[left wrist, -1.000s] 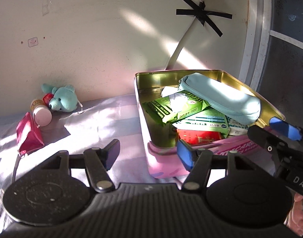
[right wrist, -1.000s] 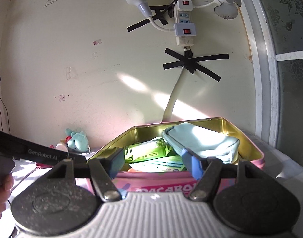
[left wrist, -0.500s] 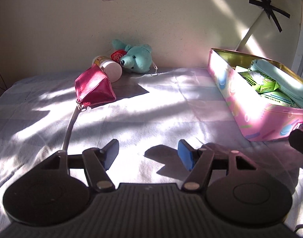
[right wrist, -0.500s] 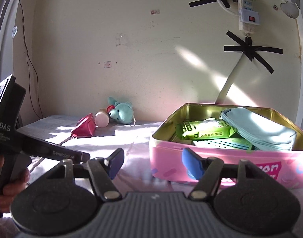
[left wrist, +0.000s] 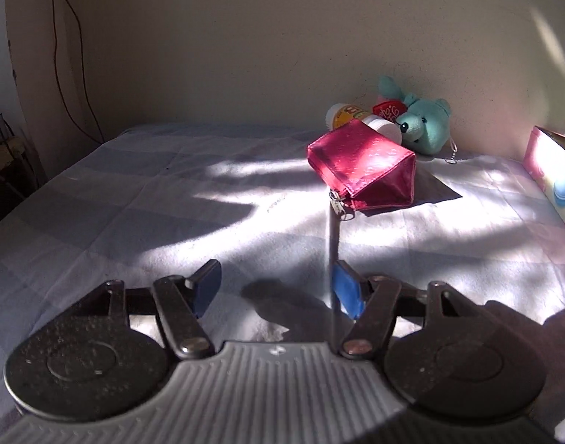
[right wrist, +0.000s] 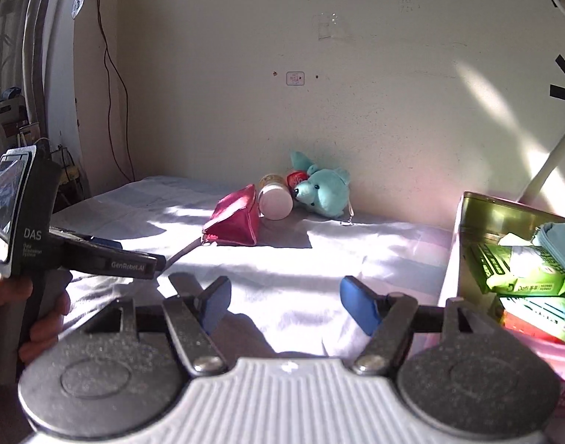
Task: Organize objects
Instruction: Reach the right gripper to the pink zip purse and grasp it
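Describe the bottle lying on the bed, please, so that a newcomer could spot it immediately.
Look along the cream wall at the far edge of the bed. Three things cluster there: the bottle lies on its side between a red pouch and a teal plush toy. It alone is hard and cylindrical, with a pale cap.

A magenta zip pouch (left wrist: 364, 164) and a teal plush bear (left wrist: 425, 125) lie right of centre; the pale checked sheet (left wrist: 171, 192) is sun-dappled; the pink tin (right wrist: 504, 229) at the right edge has a gold inside.
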`<state>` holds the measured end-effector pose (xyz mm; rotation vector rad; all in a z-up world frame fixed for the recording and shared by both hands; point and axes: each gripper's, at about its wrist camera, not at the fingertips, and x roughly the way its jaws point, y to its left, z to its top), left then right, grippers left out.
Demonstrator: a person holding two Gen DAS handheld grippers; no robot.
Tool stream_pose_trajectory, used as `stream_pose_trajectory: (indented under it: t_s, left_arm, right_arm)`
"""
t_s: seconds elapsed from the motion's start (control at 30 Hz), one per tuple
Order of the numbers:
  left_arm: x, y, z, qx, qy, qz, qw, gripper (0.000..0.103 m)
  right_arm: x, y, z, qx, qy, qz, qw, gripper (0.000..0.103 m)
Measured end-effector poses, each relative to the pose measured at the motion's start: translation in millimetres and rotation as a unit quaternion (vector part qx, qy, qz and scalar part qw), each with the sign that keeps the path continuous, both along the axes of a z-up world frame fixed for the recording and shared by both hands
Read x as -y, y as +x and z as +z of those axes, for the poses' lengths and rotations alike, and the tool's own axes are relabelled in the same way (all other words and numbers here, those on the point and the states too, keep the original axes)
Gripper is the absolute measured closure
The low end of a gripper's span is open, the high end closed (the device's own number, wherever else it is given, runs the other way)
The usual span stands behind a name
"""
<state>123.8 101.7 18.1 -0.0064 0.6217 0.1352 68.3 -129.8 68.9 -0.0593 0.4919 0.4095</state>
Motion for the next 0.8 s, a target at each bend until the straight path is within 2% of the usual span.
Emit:
stream_pose_trajectory:
  t_s: [0.07, 0.13, 0.2, 0.27, 0.33, 0.4, 0.57, 0.6, 0.63, 0.8]
  left_arm:
    - [-21, 5, -3, -0.009, -0.052, 0.026, 0.9982, 0.035]
    - [-29, 0, 2, 0.012, -0.074, 0.030, 0.9968, 0.034]
    - [-30, -1, 2, 0.012, -0.068, 0.035, 0.9970, 0.031]
    - [-30, 1, 1, 0.004, -0.077, 0.030, 0.9966, 0.031]
    - [-30, 1, 1, 0.001, -0.078, 0.027, 0.9966, 0.031]
    - [-30, 1, 1, -0.001, -0.082, 0.023, 0.9964, 0.030]
    - [-33, 4, 0, -0.004, -0.087, 0.021, 0.9959, 0.030]
    - [-32, 4, 0, -0.004, -0.087, 0.022, 0.9960, 0.030]
    - [-32, 4, 0, -0.004, -0.085, 0.021, 0.9961, 0.030]
    - [-31, 5, -1, -0.004, -0.078, 0.022, 0.9967, 0.029]
  right_arm:
    - [-17, 20, 2, -0.006, 0.002, 0.012, 1.000, 0.036]
    - [-36, 43, 3, -0.010, 0.001, 0.021, 1.000, 0.037]
    - [-54, 68, 2, -0.011, -0.010, 0.028, 0.999, 0.041]
    - [-76, 90, -5, -0.010, -0.059, 0.033, 0.998, 0.043]
    - [-94, 108, -16, 0.001, -0.111, 0.032, 0.993, 0.054]
    - [-104, 121, -26, 0.004, -0.139, 0.034, 0.990, 0.061]
    - [-114, 144, -35, -0.004, -0.145, 0.048, 0.988, 0.073]
    - [-114, 146, -36, -0.007, -0.142, 0.055, 0.988, 0.087]
    - [-114, 147, -37, -0.012, -0.140, 0.057, 0.989, 0.091]
    - [-101, 131, -31, -0.010, -0.133, 0.052, 0.990, 0.093]
